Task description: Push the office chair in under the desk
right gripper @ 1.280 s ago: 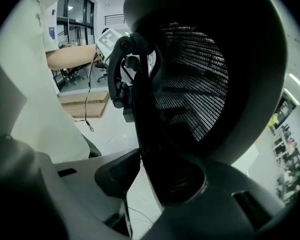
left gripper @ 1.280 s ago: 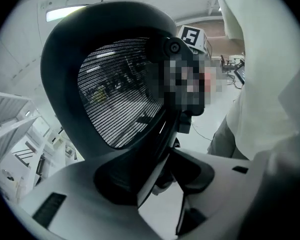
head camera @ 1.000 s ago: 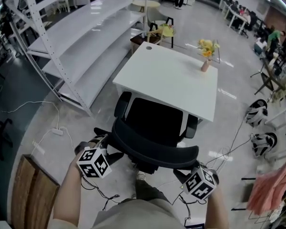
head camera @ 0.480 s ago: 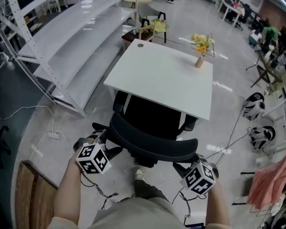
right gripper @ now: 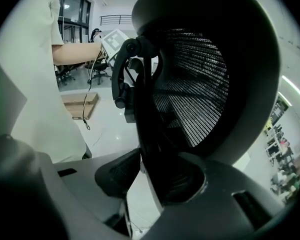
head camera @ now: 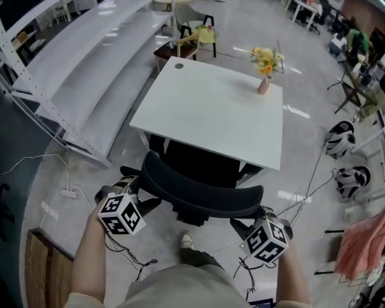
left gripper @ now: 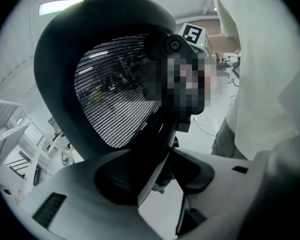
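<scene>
The black mesh-backed office chair (head camera: 199, 194) has rolled further forward than a second ago. Its seat now sits under the white rectangular desk (head camera: 205, 108), with the backrest just outside the edge. The left gripper (head camera: 135, 186) and right gripper (head camera: 245, 222) each pinch the backrest's rim.

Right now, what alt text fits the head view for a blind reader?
Seen from above, a person's left gripper and right gripper clamp the back of a black office chair, its seat partly under a white desk. A vase of yellow flowers stands on the desk.
</scene>
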The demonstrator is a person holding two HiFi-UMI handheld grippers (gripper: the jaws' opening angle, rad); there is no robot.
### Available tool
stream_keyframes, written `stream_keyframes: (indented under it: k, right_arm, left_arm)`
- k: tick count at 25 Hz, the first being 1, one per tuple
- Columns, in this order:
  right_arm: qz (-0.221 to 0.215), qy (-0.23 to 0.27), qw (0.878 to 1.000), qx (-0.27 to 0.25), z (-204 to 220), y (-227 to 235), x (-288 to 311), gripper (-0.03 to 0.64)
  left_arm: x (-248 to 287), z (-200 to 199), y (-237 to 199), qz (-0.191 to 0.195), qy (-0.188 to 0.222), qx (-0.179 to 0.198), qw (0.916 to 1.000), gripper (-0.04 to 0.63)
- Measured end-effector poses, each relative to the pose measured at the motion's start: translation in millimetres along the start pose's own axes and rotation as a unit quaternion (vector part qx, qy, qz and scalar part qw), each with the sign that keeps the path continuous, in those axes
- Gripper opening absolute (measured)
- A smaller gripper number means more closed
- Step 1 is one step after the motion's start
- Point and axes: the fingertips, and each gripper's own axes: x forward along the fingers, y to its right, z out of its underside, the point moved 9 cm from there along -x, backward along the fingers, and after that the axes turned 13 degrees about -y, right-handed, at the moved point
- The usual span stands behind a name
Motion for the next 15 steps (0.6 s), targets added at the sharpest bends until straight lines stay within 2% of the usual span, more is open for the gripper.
stream_keyframes:
  k: [8,15]
  right_arm:
    - [-0.018,-0.004,1.0,0.009,-18,42,15,0.132]
    - [0.009,0.003,1.0,0.008,-29,64,23,0.135]
  left_arm:
    - [18,0,-47,0.012,-0.005,0.001,0.9999,0.202]
    - [28,-1,-77,0.009,-0.006,0.003,0.9999,0.206]
